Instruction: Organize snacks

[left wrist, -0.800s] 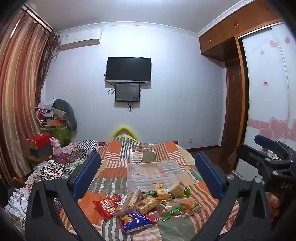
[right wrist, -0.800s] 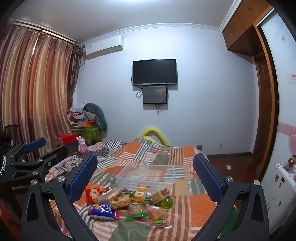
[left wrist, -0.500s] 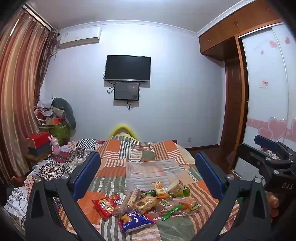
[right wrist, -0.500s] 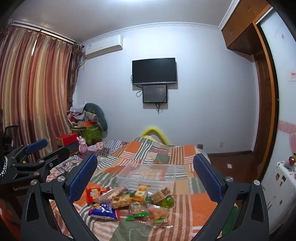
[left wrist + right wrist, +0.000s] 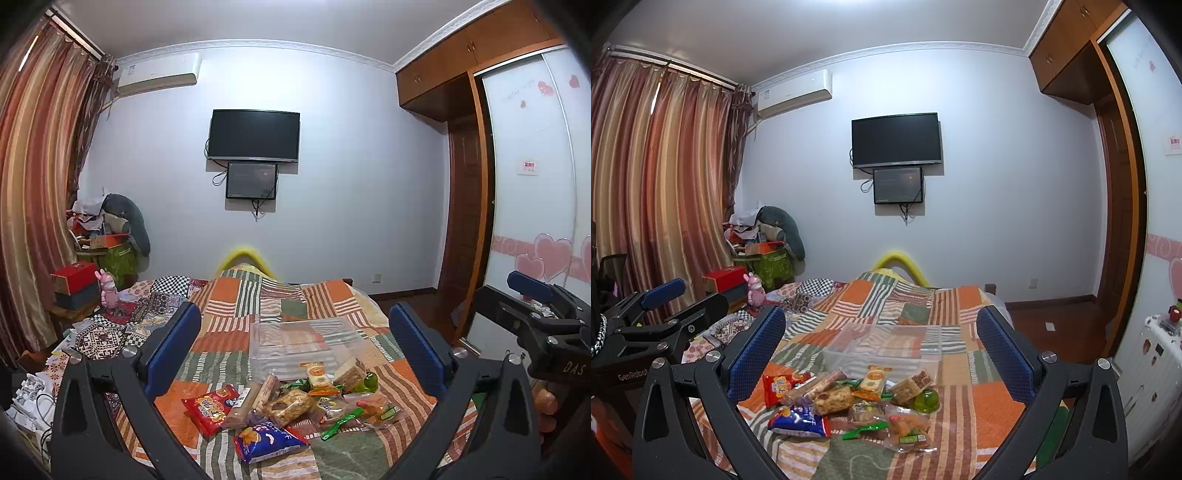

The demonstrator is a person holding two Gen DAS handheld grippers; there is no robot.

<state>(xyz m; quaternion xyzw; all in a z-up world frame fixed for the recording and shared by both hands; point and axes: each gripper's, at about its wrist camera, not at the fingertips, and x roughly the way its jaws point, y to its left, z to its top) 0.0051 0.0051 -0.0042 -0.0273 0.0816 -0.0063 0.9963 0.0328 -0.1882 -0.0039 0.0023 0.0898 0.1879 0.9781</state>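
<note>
Task at its outset. The snacks (image 5: 295, 402) lie in a loose heap on the patchwork bed (image 5: 258, 295), among them a red packet (image 5: 208, 406), a blue packet (image 5: 267, 441) nearest the viewer and a green jelly cup (image 5: 926, 400). Just behind the heap stands a clear plastic bin (image 5: 886, 345), which appears empty; nothing has yet been sorted into it. The left claw (image 5: 295, 350) and the right claw (image 5: 881, 349) both hover above the near end of the bed, jaws spread wide, gripping nothing and touching no packet. Every snack remains to be picked up, presumably for placing in the bin.
</note>
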